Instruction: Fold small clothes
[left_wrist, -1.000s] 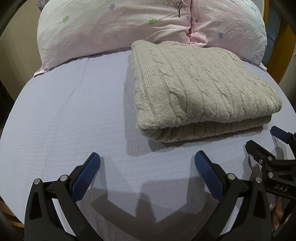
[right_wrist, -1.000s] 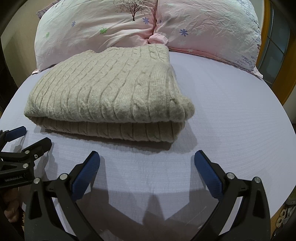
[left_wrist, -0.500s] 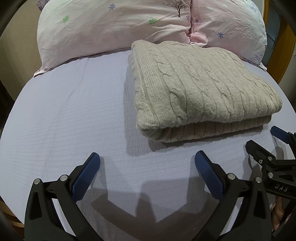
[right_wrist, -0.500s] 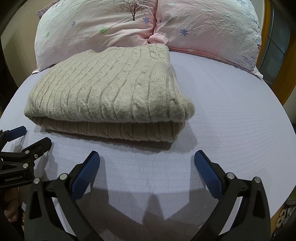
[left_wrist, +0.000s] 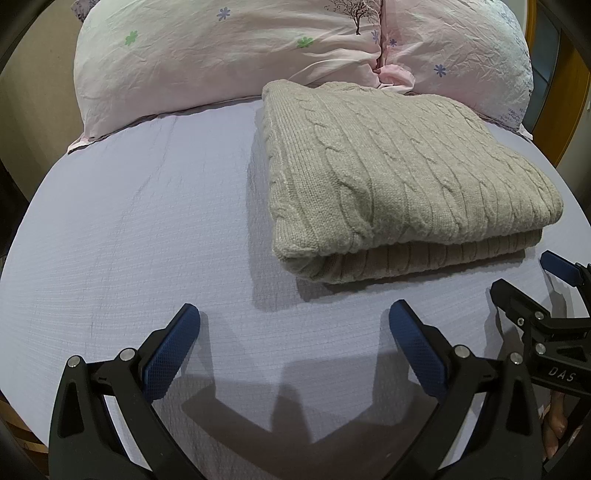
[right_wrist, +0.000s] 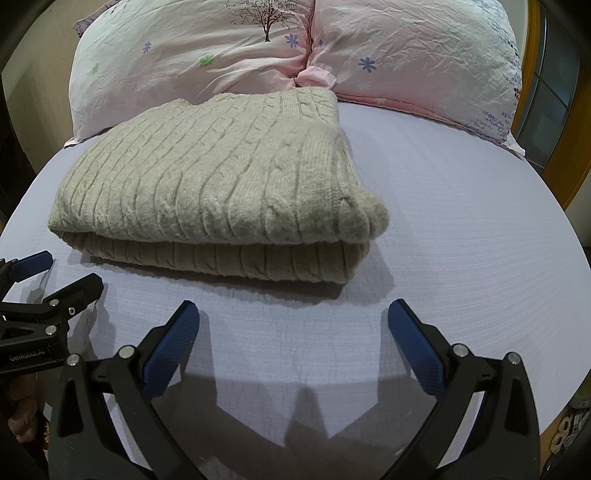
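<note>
A beige cable-knit sweater (left_wrist: 399, 177) lies folded in a thick rectangle on the lavender bed sheet (left_wrist: 140, 236), its far edge near the pillows. It also shows in the right wrist view (right_wrist: 221, 184). My left gripper (left_wrist: 293, 332) is open and empty, hovering over the sheet just in front of the sweater's near left corner. My right gripper (right_wrist: 293, 332) is open and empty, in front of the sweater's near right corner. Each gripper shows at the edge of the other's view, the right gripper (left_wrist: 524, 277) and the left gripper (right_wrist: 59, 273).
Two pink floral pillows (left_wrist: 229, 55) (right_wrist: 417, 55) lie along the head of the bed behind the sweater. A wooden frame and a window (right_wrist: 546, 92) stand at the right. The bed's near edge runs just under the grippers.
</note>
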